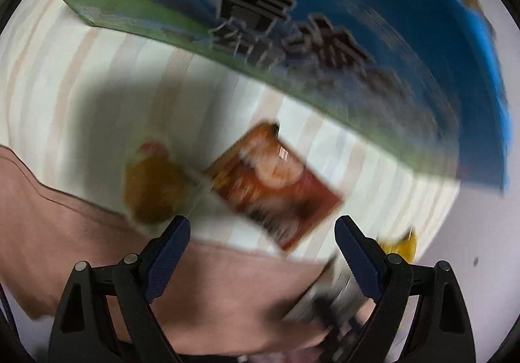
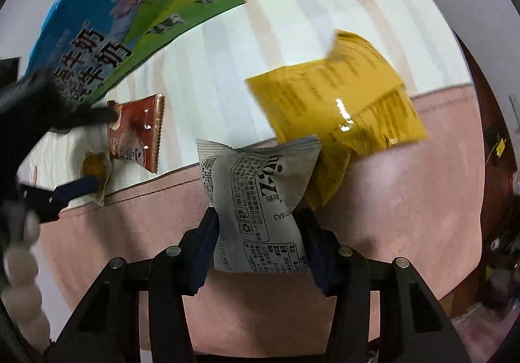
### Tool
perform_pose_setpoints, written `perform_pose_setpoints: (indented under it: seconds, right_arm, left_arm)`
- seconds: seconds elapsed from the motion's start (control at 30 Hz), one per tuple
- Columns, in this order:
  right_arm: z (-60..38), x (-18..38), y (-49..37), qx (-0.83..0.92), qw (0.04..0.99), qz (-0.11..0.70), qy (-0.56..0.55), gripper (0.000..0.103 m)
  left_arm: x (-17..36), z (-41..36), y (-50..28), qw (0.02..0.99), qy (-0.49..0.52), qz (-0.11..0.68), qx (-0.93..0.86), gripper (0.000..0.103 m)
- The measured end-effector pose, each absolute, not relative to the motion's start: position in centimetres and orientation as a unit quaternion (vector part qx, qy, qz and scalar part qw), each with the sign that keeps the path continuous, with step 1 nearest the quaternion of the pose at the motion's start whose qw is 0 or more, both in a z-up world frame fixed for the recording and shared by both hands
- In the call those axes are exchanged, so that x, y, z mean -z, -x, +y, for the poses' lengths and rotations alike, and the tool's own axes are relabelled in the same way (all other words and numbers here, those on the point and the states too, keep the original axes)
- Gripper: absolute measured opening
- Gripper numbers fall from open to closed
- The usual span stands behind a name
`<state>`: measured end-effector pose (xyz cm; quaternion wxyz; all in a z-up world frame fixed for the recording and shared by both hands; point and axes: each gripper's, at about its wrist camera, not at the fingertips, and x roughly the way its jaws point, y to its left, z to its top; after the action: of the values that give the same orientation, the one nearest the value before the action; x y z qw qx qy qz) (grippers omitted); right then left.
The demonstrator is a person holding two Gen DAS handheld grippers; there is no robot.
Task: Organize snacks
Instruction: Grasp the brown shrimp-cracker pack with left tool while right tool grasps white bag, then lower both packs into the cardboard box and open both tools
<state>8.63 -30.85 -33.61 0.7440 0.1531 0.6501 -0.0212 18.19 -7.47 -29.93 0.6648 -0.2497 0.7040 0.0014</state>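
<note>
Beside the blue-and-green milk carton (image 2: 107,37) on the striped desk (image 2: 292,21), the left tongs (image 1: 263,233) stood spread above a red-brown snack packet (image 2: 136,132) and a clear-wrapped yellow pastry (image 2: 94,168). Right of these, the right tongs (image 2: 260,226) pinched one grey printed packet (image 2: 260,194). One yellow packet (image 2: 341,109) lay across the pink cloth's (image 2: 422,184) edge.
</note>
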Motion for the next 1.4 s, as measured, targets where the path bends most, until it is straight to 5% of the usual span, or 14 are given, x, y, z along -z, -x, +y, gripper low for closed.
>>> perform_pose_setpoints:
  seconds: [0.3, 0.63, 0.97, 1.0, 1.07, 1.1, 1.4]
  right_arm:
    - [-31.8, 33.6, -6.9, 0.034, 0.752, 0.640, -0.156, 0.053]
    - [-34.2, 32.7, -5.7, 0.023, 0.743, 0.649, -0.161, 0.055]
    - [-34.3, 35.1, -8.0, 0.018, 0.739, 0.656, -0.152, 0.060]
    - [-34.3, 35.1, -7.9, 0.017, 0.740, 0.655, -0.151, 0.060]
    - [-34.4, 35.2, -7.7, 0.014, 0.742, 0.654, -0.147, 0.056]
    - [-34.4, 34.8, -7.4, 0.010, 0.741, 0.655, -0.147, 0.055]
    - [-33.5, 34.7, -2.6, -0.035, 0.710, 0.688, -0.146, 0.050]
  left_arm:
    - [30.1, -10.6, -19.0, 0.732, 0.177, 0.654, -0.069, 0.091]
    - [30.9, -10.8, -14.2, 0.720, 0.048, 0.692, -0.022, 0.091]
    - [31.2, -7.5, -14.7, 0.712, 0.113, 0.693, -0.007, 0.091]
    - [30.9, -7.5, -14.7, 0.720, 0.108, 0.686, -0.001, 0.090]
    - [30.5, -8.5, -15.3, 0.732, 0.080, 0.676, 0.014, 0.062]
    - [30.5, -8.9, -15.5, 0.735, 0.068, 0.675, 0.020, 0.058]
    - [31.1, -9.6, -8.7, 0.715, 0.027, 0.697, 0.055, 0.056]
